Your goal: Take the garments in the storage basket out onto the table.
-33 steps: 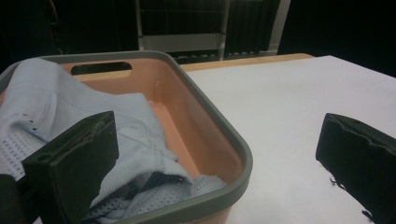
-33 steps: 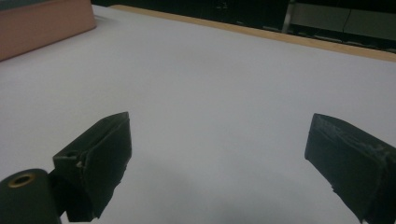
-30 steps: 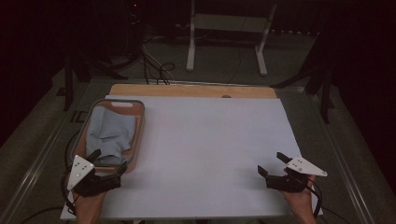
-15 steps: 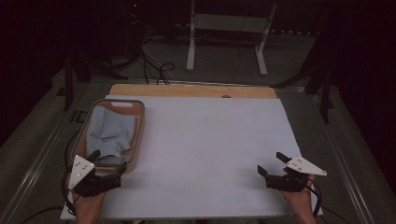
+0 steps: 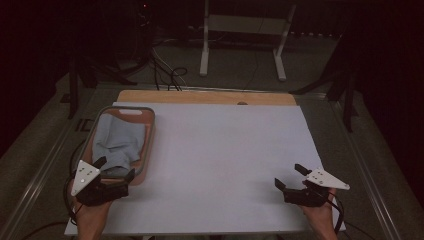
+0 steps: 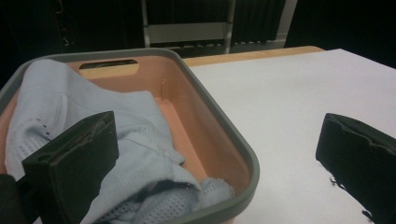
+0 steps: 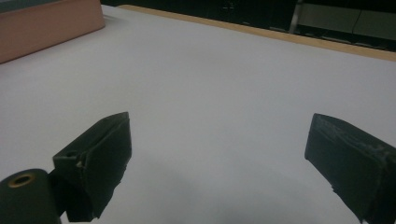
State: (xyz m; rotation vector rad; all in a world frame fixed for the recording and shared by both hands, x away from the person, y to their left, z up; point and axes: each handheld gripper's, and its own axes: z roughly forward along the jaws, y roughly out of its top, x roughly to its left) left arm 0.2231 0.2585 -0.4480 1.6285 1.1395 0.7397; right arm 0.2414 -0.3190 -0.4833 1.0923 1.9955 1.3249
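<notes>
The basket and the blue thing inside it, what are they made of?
The basket looks like smooth matte plastic: a moulded grey rim, salmon-orange walls and a cut-out handle slot. The blue thing looks like soft knitted fabric, likely clothing: it folds and bunches, and parts show a fine mesh of tiny holes. The left gripper hangs open at the basket's near end.

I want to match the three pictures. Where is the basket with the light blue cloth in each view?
High view: basket at left, by the left gripper.
Left gripper view: basket at left and centre, cloth inside.
Right gripper view: its orange wall at top left.
Shared landmark: the table's wooden far edge.
</notes>
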